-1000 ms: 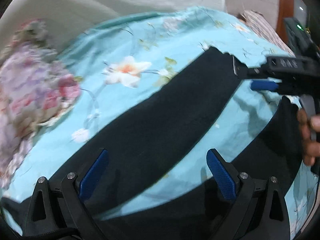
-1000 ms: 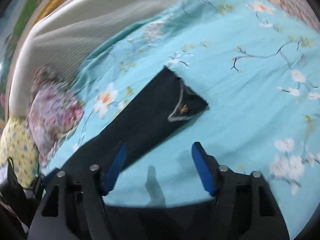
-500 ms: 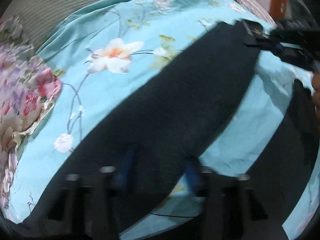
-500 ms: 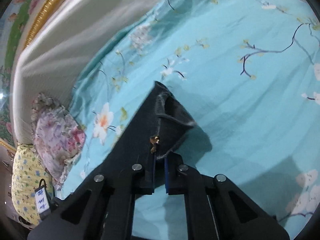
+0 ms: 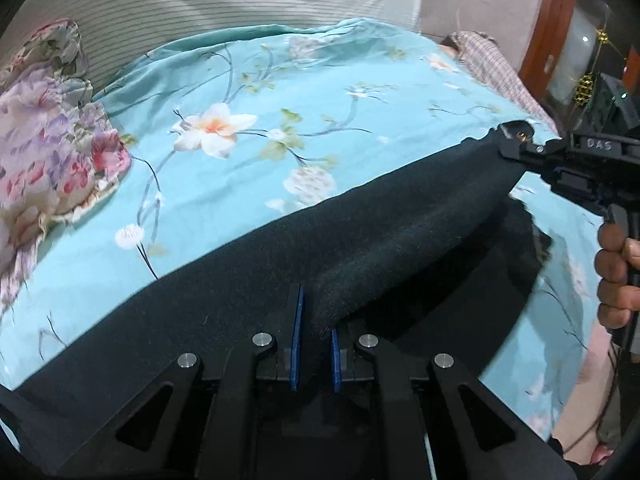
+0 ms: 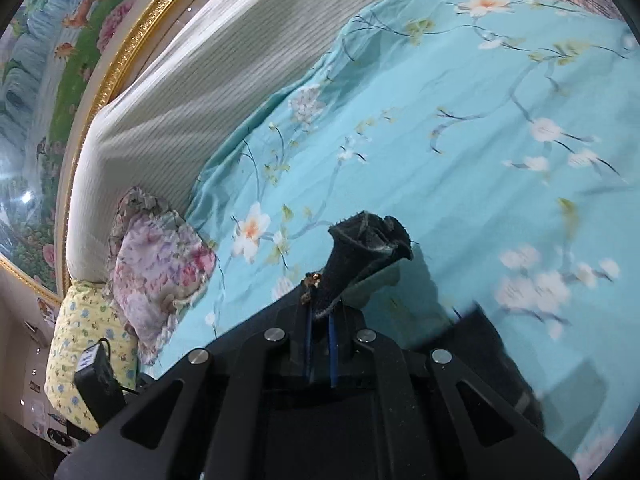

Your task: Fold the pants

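Step in hand: first fold. Dark, soft-napped fabric pants [image 5: 248, 300] stretched across lower frame over turquoise floral bed sheet [image 5: 320, 112]. Left gripper [image 5: 314, 354] fingers clamped on cloth fold; right gripper [image 6: 319, 350] fingers pinching hem. Next: carry both grips across together, keeping edge taut.

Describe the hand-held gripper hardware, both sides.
Left hand-held gripper: matte black frame, triangular cutouts, silver round screws, blue pads. Right hand-held gripper: same build; seen from the left wrist view, white "DAS" lettering on its body and a black handle.
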Demonstrator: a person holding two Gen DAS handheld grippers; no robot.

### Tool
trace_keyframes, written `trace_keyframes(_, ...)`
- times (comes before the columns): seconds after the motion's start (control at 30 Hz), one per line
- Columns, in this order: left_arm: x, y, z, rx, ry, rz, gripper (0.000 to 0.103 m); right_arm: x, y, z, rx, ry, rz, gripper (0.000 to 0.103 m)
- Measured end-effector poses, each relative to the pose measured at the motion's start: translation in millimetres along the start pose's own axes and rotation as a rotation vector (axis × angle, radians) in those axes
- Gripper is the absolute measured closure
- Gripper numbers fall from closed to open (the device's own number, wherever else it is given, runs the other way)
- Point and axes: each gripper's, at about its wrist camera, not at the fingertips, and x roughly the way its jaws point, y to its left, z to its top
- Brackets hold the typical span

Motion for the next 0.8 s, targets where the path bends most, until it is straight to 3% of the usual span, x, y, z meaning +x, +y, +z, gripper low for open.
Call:
trace_keyframes(0.33,-6,-34,-40,0.032,0.034,-0.035,0.091,-29,-26,-39,0.003,0.0,-0.071,0.096)
trace_keyframes(0.73,4,-46,-58,0.043,0.072,-0.059,0.088,-40,-55,-65,0.032,-0.003,-0.151,0.096)
trace_keyframes(0.8,6,-47,-60,0.044,0.081,-0.064,0.084,-39,-57,-68,0.025,-0.007,-0.174,0.096)
